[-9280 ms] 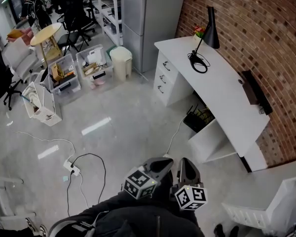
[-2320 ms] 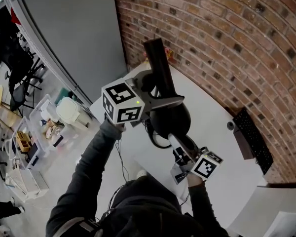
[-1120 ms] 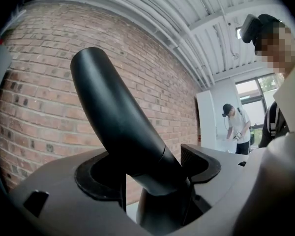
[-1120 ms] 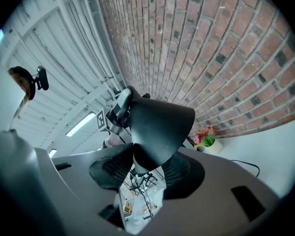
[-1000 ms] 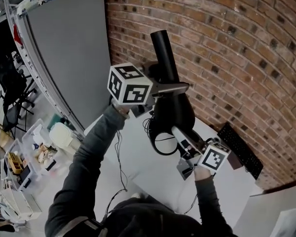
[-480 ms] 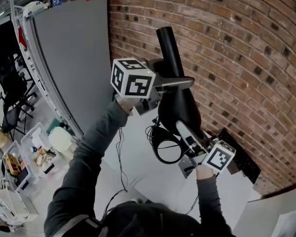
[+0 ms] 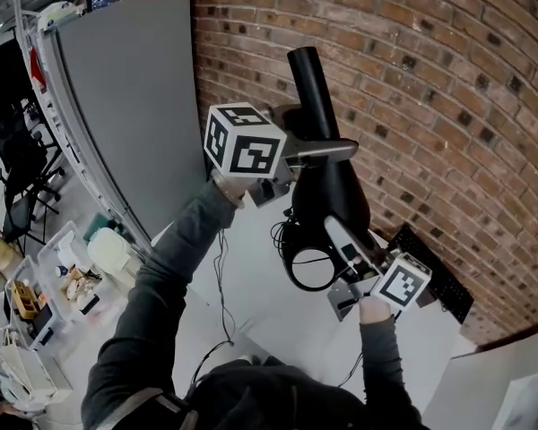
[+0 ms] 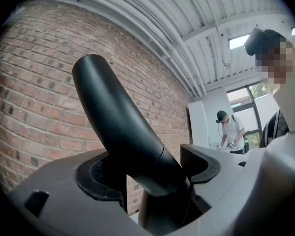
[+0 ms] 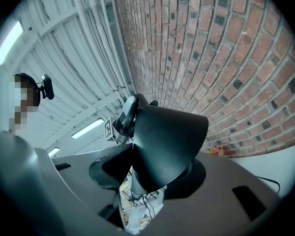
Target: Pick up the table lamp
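With left gripper [image 7: 321,150] clamped on neck [image 8: 118,132] of lamp [image 7: 307,83], held up before brick wall [image 7: 448,79] over desk [image 7: 251,303], and right gripper [image 7: 339,238] spread wide, gripping shade [image 9: 167,141]: raise both together, evenly, without twisting; go gentle on shade; mind trailing cord [image 7: 218,276].

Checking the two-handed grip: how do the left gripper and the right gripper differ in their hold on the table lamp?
The left gripper clamps the table lamp at its slim tubular neck, while the right gripper clamps its wide conical shade. In the head view the left gripper sits higher up the lamp, and the right gripper sits lower, at the flared end. What they share: both have their jaws shut on the same black lamp.
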`<state>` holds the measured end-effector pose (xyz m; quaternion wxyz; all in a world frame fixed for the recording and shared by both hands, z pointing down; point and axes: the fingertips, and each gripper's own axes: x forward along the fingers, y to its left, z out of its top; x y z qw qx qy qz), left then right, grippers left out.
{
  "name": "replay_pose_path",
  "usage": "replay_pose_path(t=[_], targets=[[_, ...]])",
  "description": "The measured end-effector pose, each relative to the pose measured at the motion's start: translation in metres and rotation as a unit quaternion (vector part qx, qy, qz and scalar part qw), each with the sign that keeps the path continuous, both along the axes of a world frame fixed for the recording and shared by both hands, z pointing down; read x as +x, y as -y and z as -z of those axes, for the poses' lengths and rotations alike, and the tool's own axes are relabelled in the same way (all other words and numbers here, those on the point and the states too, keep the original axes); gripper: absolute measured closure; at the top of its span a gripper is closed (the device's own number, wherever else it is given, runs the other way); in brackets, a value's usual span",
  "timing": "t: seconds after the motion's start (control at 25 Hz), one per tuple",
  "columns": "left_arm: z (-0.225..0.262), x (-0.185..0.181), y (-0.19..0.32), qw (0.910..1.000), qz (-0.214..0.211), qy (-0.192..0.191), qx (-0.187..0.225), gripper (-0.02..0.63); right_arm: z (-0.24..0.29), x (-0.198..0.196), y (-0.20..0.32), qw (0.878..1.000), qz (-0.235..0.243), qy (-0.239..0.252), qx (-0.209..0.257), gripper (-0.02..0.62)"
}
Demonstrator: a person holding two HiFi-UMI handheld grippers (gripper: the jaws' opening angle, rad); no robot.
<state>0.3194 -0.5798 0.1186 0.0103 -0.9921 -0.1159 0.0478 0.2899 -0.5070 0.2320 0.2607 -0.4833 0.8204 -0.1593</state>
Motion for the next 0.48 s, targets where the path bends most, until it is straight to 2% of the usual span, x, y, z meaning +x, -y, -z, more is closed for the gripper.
replay_pose_path(t=[0.48], targets=[[-0.015, 0.003, -0.007, 0.9995, -0.003, 0.007, -0.032, 0.221, -0.01, 0.005, -0.015, 1.0, -0.003, 0.011, -0.014, 0.424]])
